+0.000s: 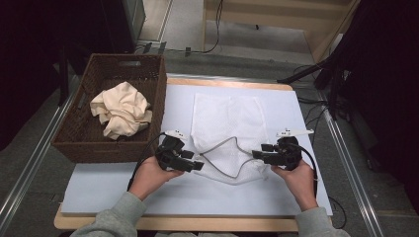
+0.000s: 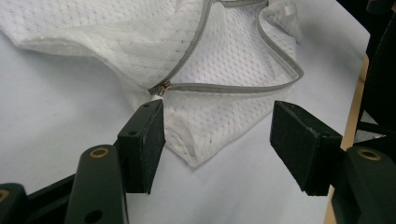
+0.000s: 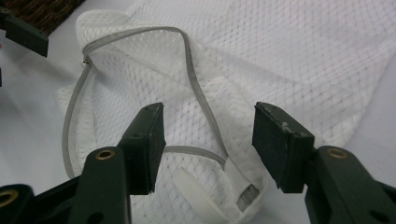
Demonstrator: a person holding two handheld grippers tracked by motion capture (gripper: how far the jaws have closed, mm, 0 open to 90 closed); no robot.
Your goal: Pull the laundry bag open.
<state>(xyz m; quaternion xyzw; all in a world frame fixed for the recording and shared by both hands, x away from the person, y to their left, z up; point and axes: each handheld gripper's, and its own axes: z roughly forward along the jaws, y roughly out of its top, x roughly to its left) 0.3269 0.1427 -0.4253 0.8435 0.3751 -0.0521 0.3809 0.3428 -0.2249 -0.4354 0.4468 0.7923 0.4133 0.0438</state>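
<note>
A white mesh bag lies flat on the pale mat, its grey zipper unzipped into an open loop at the near end. My left gripper stands open at the bag's near left corner. In the left gripper view, the mesh bag's corner lies between the jaws of the left gripper, just below the zipper pull. My right gripper is open at the near right corner. In its own view, the right gripper straddles the zipper and a white tab.
A brown wicker basket holding a crumpled cream cloth stands at the mat's left edge. The wooden table edge runs along the front. Cables and a dark stand are on the floor behind.
</note>
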